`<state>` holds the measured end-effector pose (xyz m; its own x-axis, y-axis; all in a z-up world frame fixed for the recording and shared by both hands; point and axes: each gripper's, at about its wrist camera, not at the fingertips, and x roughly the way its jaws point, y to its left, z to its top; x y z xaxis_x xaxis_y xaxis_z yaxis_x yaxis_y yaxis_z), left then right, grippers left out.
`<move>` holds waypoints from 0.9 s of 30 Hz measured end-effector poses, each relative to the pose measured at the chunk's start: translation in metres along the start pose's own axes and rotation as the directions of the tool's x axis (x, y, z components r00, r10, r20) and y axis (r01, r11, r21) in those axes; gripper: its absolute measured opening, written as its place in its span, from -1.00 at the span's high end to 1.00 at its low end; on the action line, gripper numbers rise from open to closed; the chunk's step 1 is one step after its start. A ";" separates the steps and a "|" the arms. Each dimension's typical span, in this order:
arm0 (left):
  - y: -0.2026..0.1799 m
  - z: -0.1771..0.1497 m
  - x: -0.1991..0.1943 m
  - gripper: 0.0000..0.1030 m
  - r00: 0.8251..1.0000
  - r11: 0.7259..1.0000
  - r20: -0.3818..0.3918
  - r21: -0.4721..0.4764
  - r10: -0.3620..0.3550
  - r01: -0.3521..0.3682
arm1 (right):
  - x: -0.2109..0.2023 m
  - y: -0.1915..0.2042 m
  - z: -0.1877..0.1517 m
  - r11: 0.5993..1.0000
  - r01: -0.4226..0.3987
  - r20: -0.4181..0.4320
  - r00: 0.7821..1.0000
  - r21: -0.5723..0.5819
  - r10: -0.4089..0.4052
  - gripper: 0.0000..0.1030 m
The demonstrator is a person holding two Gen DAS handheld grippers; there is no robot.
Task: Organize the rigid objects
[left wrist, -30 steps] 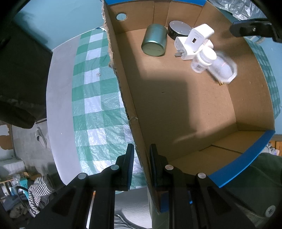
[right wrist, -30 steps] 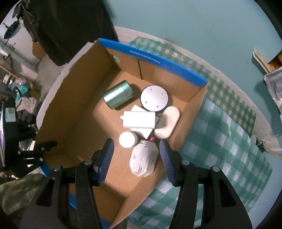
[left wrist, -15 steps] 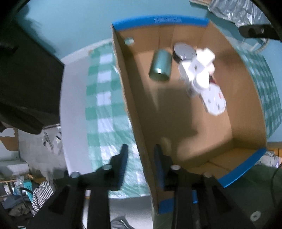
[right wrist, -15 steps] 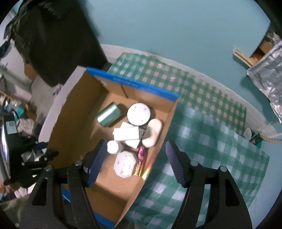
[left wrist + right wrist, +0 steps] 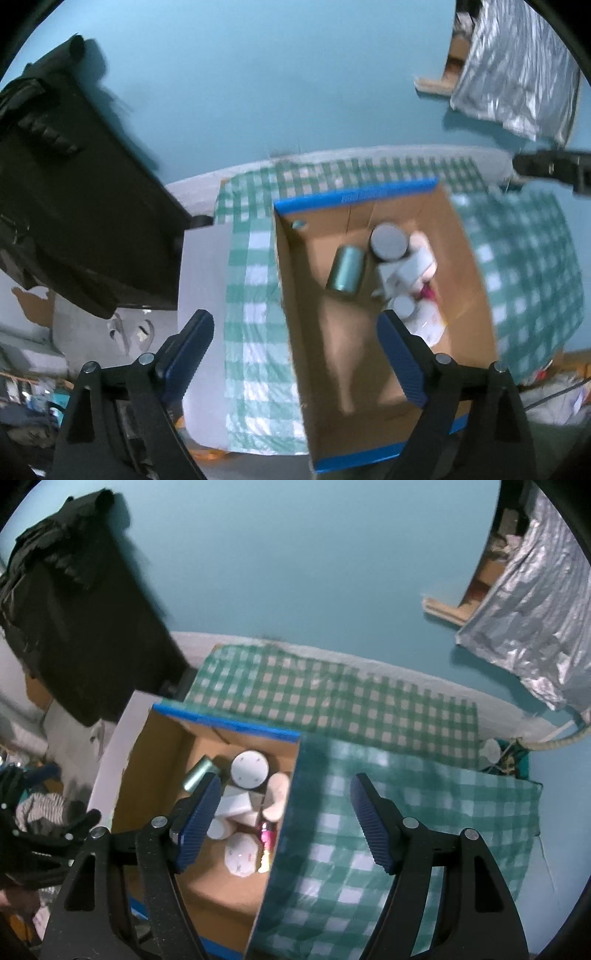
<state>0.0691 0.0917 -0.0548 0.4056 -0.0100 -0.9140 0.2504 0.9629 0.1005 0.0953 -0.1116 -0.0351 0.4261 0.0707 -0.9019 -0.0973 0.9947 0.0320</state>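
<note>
A cardboard box with blue-taped rims sits on a green-checked cloth. Inside lie a green metal tin, a round disc, a white adapter and a small white bottle. My left gripper hangs well above the box's left wall, jaws opening wide, nothing gripped. The right wrist view shows the same box, the tin, the disc, a beige oval piece, a white octagonal piece and a pink item. My right gripper is above the box's right wall, jaws opening, empty.
A black bag or garment hangs at the left. Crinkled silver foil hangs at the upper right against the teal wall. The checked cloth spreads right of the box. Clutter and striped fabric lie low on the left.
Both grippers have risen away from the box. The left gripper let go of the box's left wall and spread wide. The right jaws widened a little.
</note>
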 end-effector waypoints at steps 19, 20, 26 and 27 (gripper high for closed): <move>-0.009 0.029 -0.065 -0.97 0.991 0.998 0.128 -0.063 0.028 -0.020 | -0.053 -0.038 -0.010 0.994 0.067 0.113 0.991 0.088 -0.076 -0.40; -0.009 0.029 -0.066 -0.97 0.991 0.997 0.134 -0.071 0.024 -0.015 | -0.054 -0.038 -0.012 0.994 0.070 0.118 0.990 0.087 -0.080 -0.40; -0.013 0.024 -0.066 -0.97 0.990 0.995 0.137 -0.100 0.011 0.003 | -0.062 -0.044 -0.016 0.992 0.092 0.139 0.985 0.086 -0.104 -0.40; -0.014 0.024 -0.067 -0.97 0.991 0.995 0.137 -0.101 0.009 0.005 | -0.064 -0.045 -0.017 0.992 0.093 0.143 0.984 0.089 -0.105 -0.40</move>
<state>0.0595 0.0727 0.0139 0.5245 -0.0381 -0.8505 0.1626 0.9851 0.0562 0.0575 -0.1623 0.0138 0.5583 -0.0248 -0.8292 0.0237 0.9996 -0.0139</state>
